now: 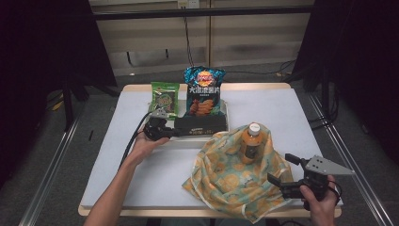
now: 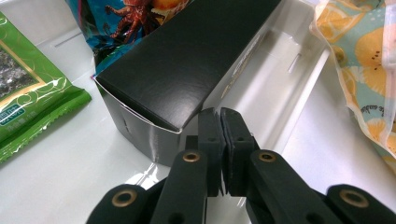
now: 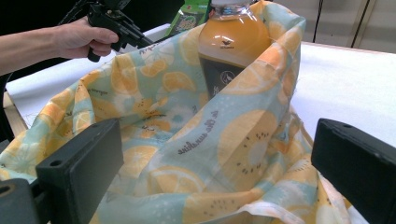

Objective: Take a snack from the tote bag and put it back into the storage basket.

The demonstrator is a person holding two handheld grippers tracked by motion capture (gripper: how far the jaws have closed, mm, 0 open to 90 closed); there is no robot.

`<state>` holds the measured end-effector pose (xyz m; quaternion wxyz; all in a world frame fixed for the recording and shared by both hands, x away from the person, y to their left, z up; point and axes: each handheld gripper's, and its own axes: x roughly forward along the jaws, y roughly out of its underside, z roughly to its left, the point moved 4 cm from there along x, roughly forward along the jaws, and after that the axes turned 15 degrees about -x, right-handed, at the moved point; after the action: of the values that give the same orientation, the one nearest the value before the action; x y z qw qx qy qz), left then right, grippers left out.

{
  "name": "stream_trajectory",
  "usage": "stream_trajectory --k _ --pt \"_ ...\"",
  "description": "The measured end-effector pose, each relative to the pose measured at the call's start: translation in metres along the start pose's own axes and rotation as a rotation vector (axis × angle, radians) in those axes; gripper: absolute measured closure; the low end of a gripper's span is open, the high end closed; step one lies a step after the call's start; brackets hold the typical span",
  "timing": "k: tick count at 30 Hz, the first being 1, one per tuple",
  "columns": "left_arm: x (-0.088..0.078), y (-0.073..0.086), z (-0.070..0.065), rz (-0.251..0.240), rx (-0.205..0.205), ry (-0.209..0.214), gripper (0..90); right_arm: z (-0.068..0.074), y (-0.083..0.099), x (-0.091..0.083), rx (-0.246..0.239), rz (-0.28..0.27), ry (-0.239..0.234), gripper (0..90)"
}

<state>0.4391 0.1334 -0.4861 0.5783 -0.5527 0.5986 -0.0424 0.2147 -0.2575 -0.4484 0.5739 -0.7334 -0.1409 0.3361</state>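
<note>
Left tool (image 2: 220, 140) pinched shut beside the box (image 2: 187, 60); right tool (image 1: 288, 173) gaping near the cloth (image 1: 226, 174). Tugging cloth could topple the bottle (image 1: 251, 141).

Materials and finishes on the table

The table top (image 1: 141, 155) is matt white with a pale wood-look edge. The box (image 2: 182, 70) has a matt black, faintly grained lid over glossy, reflective grey sides. The chip bag (image 1: 204, 92) and the green packet (image 2: 28, 98) are shiny, crinkled foil-like plastic. The cloth (image 3: 196, 154) is soft woven fabric, matt, printed with orange slices. The bottle (image 3: 233, 42) is clear glossy plastic with a dark label. The left gripper (image 2: 223, 135) is matt black plastic with brass-coloured rivets; the right gripper (image 1: 281, 170) carries a dull grey plate.
</note>
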Motion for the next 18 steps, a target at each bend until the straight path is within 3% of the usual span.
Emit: stream_trajectory --k 13,18 --pt "0.0065 0.0002 0.0013 -0.012 -0.016 0.001 84.6 -0.0001 0.0007 0.0001 -0.001 0.004 -0.001 1.7" --pt "0.0071 -0.0001 -0.0009 -0.003 -0.003 0.0 82.8 -0.0002 0.0008 0.0005 -0.004 0.004 0.0 1.6"
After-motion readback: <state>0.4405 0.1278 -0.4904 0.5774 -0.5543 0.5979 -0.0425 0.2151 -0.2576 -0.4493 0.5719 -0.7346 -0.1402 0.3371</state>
